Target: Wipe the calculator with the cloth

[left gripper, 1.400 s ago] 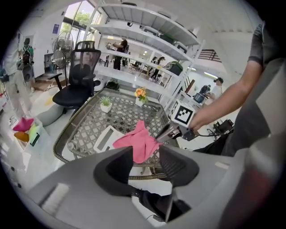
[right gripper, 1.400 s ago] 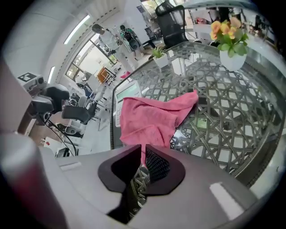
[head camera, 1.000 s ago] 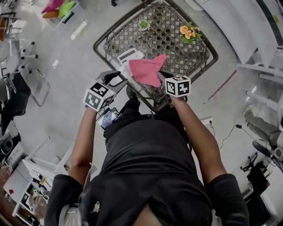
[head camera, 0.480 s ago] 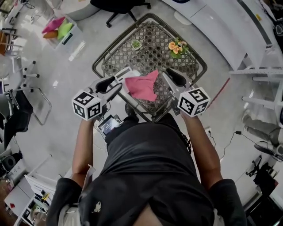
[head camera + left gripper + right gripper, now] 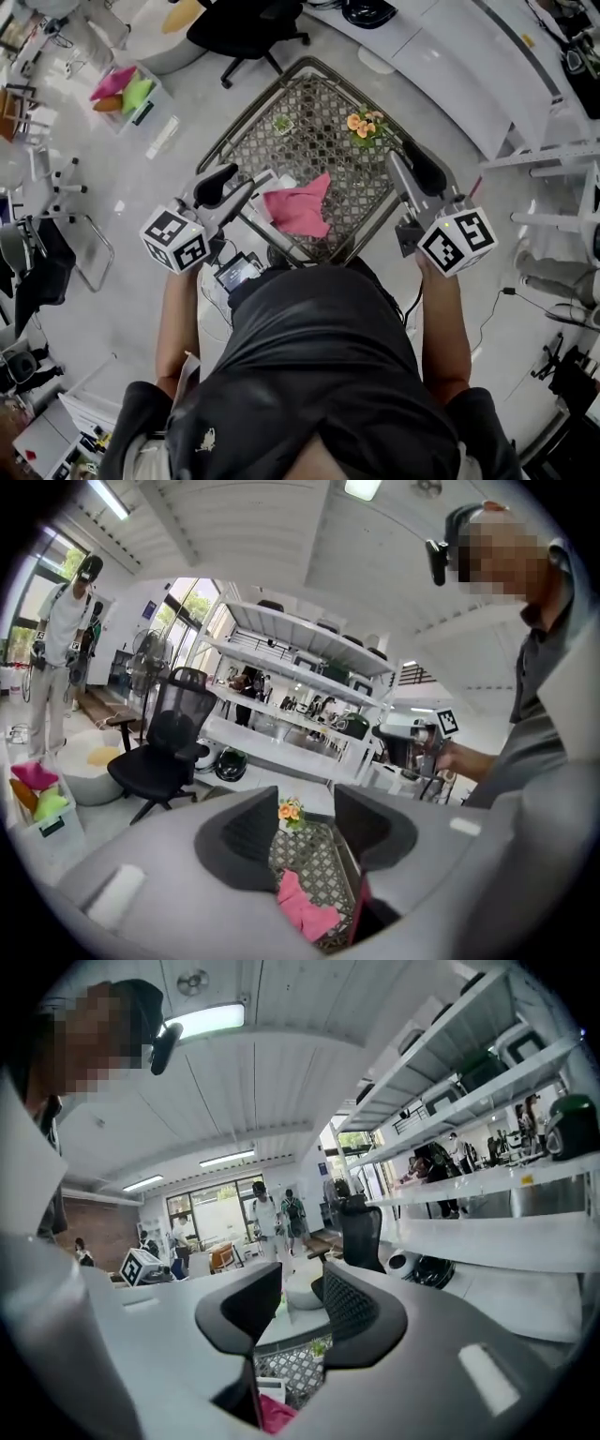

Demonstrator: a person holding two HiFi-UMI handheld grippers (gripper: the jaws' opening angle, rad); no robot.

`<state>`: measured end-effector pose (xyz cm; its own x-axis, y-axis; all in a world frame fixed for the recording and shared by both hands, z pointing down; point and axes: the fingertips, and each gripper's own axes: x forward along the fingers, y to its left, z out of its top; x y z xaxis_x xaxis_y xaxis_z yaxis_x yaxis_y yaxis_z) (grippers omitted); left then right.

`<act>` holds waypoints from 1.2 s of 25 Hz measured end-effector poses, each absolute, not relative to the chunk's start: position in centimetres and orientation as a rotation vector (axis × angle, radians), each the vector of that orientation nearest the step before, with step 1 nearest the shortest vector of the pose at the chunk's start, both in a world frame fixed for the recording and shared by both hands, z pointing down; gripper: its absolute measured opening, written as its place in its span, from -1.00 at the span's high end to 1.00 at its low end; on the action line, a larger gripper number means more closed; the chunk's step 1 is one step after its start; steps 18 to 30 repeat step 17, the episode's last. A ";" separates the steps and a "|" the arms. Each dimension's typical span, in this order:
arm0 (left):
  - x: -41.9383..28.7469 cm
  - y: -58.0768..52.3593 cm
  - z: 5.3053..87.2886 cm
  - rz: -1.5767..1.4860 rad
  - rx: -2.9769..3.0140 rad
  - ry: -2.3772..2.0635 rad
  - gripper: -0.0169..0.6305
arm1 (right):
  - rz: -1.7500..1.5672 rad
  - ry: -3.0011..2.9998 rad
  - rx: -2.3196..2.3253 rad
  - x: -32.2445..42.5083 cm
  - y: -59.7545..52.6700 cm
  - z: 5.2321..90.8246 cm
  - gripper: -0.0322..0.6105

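- Soft pink cloth (image 5: 300, 208): plain pink.
- Dark grey metal table (image 5: 328, 141): diamond lattice pattern.
- Small flower bunch (image 5: 364, 124): orange blooms, green leaves.
- Swivel office chair (image 5: 246, 28): black.

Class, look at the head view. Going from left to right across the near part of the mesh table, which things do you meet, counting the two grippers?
In order: left hand-held gripper → pink cloth → right hand-held gripper.
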<state>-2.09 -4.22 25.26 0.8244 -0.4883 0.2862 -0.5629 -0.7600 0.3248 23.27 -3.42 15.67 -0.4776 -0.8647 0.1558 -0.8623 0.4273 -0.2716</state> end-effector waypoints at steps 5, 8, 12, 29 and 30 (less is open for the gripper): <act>-2.5 -5.6 23.6 0.242 2.641 -0.802 0.21 | -0.404 2.635 -1.615 23.5 -4.2 12.4 0.54; -2.6 -6.4 23.3 0.236 2.644 -0.819 0.21 | -0.393 2.645 -1.602 23.2 -4.7 11.8 0.54; -2.6 -6.6 23.4 0.225 2.633 -0.838 0.21 | -0.406 2.660 -1.588 23.2 -5.0 11.7 0.54; -2.2 -6.3 23.7 0.243 2.639 -0.819 0.21 | -0.394 2.646 -1.626 24.2 -4.5 11.0 0.54; -2.2 -6.3 23.7 0.243 2.639 -0.819 0.21 | -0.394 2.646 -1.626 24.2 -4.5 11.0 0.54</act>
